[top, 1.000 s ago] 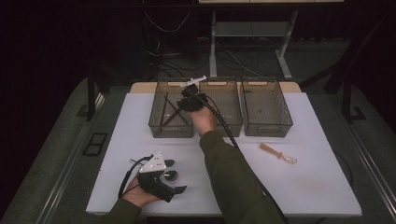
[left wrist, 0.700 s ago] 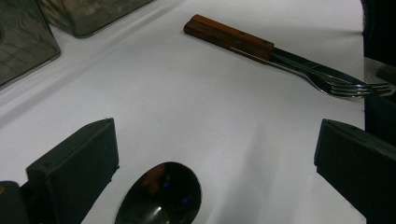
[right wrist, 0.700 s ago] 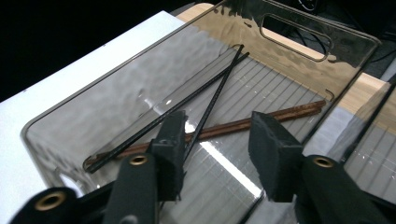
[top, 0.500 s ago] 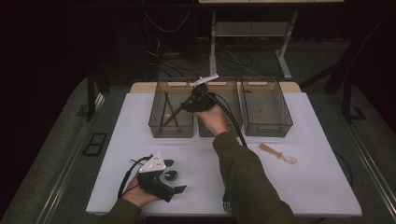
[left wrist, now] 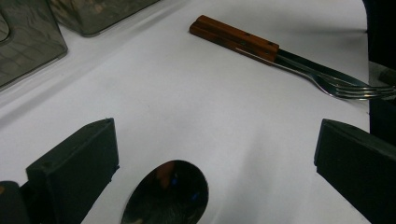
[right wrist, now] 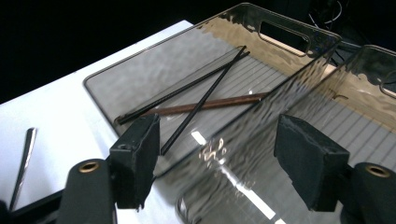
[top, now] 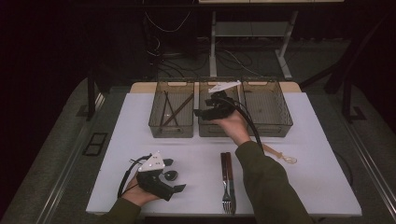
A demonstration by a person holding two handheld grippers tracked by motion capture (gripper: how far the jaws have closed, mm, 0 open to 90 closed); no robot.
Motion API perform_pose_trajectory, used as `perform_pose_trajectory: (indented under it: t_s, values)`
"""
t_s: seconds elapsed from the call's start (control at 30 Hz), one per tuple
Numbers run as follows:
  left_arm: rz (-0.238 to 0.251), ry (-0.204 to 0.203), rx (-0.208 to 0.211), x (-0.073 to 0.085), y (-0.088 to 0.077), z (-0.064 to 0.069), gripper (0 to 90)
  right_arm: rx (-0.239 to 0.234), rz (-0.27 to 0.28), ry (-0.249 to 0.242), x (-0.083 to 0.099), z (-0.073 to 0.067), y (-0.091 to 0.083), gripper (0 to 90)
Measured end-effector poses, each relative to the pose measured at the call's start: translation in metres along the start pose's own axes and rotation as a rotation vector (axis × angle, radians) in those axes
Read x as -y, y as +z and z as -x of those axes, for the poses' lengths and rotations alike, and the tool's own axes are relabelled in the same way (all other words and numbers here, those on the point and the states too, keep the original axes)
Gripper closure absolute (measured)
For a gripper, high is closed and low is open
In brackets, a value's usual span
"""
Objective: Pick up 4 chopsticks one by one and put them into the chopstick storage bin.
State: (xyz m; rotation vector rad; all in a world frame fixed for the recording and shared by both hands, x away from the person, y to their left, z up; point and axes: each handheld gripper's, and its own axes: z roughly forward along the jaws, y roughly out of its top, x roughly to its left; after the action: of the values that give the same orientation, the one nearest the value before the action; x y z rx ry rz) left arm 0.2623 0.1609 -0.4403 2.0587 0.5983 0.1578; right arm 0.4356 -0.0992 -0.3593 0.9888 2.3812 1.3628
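Left gripper [top: 172,181] rests on the white worktop [top: 196,154], jaws wide, shiny metal spoon [left wrist: 166,196] between them, ungripped. Wood-handled fork [top: 227,179] still loose. Right gripper [top: 201,112], empty, jaws just opened, over the smoked-plastic trays [top: 170,132]; thin sticks [right wrist: 196,100] binned. Next, likely: close on spoon.

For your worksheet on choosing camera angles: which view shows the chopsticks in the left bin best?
The right gripper view: the chopsticks lie close and sharp, two black ones crossing a brown one. The high view shows them small, as thin lines in the bin. The left gripper view faces the spoon and fork.
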Motion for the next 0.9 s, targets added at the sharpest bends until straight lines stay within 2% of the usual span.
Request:
perform_pose_trajectory:
  t_s: [0.03,0.4,0.53,0.9]
  values:
    - [0.008,-0.010,-0.001,0.000,0.000,0.001,0.0,-0.003,0.003,-0.001,0.003,0.000,-0.004,31.1]
    - [0.008,-0.024,-0.007,0.001,-0.002,-0.002,0.0,-0.053,0.020,-0.014,0.033,0.001,-0.048,28.8]
    - [0.011,-0.021,-0.005,0.001,-0.002,-0.002,0.0,-0.050,0.009,-0.037,0.048,0.002,-0.063,28.6]
    - [0.005,-0.026,-0.006,0.000,-0.002,-0.003,0.0,-0.040,0.046,-0.011,0.093,0.011,-0.109,28.4]
